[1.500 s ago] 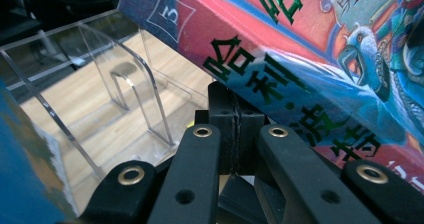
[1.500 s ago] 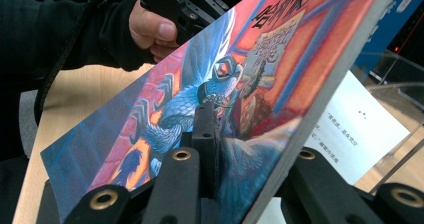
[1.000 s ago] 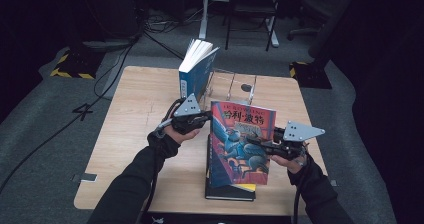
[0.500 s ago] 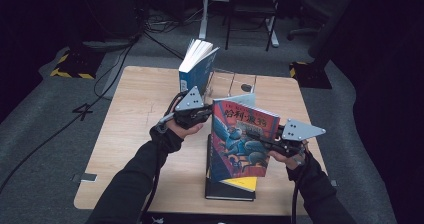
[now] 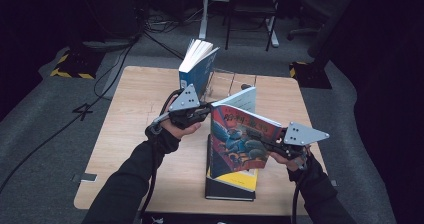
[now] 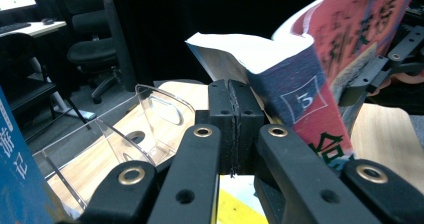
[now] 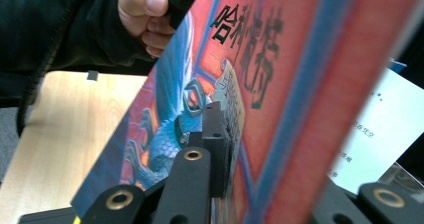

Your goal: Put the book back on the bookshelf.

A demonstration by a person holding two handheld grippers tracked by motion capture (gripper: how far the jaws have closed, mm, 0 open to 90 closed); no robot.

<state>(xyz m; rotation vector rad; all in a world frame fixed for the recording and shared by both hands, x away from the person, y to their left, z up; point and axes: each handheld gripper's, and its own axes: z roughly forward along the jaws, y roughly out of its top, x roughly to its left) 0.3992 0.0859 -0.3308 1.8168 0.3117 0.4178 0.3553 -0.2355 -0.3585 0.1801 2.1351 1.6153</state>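
Note:
A thick book with a red and blue cover (image 5: 235, 139) is held up above the table between both grippers. My left gripper (image 5: 206, 111) is at its upper left corner. In the left gripper view, the jaws of the left gripper (image 6: 232, 116) are pressed together right beside the book's spine (image 6: 302, 101); I see nothing between them. My right gripper (image 5: 257, 144) reaches in from the right. Its jaws have just been closing, and one pad (image 7: 215, 149) presses on the book's front cover (image 7: 240, 59) while the other jaw stands behind it.
Two books (image 5: 230, 186) lie stacked flat on the wooden table (image 5: 135, 114) under the raised book. A blue book (image 5: 196, 71) stands upright at the back beside a clear plastic stand (image 5: 227, 81). Chairs and cables are on the floor beyond the table.
The left gripper has risen a little, and the book's left side has come up and turned with it, so white page edges show along its top. The right hand has stayed in place.

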